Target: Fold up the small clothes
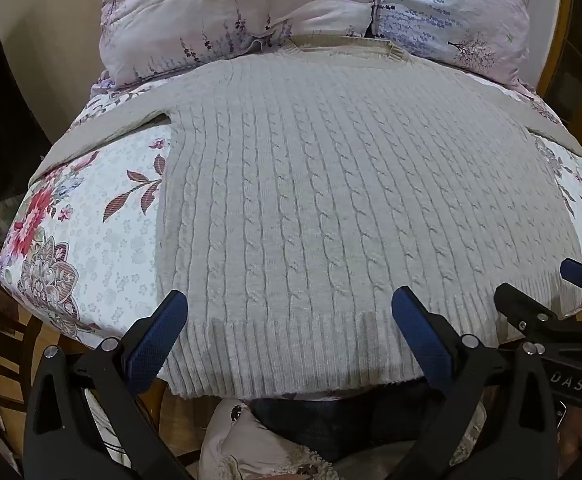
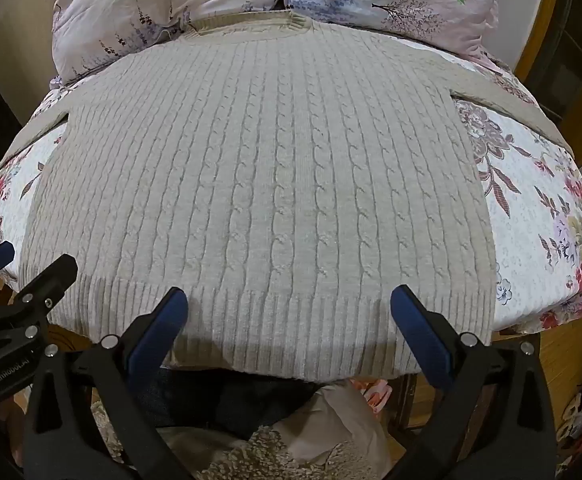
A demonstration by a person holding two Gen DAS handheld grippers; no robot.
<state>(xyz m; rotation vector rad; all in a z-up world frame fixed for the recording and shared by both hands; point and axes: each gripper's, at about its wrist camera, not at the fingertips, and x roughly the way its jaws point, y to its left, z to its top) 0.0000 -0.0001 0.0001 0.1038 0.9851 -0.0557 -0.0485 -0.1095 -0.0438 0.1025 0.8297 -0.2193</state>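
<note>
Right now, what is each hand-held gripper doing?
Left hand-held gripper: open, holding nothing, over the sweater hem.
Right hand-held gripper: open, holding nothing, over the hem.

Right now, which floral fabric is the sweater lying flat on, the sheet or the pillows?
The sheet, white with red flowers. The pink pillows only meet the sweater at its collar.

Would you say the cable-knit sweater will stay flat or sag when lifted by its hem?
The sweater will probably sag: it is soft knit, and its ribbed hem already droops over the bed edge. The thick cables suggest some weight. The textured knit should grip well.
</note>
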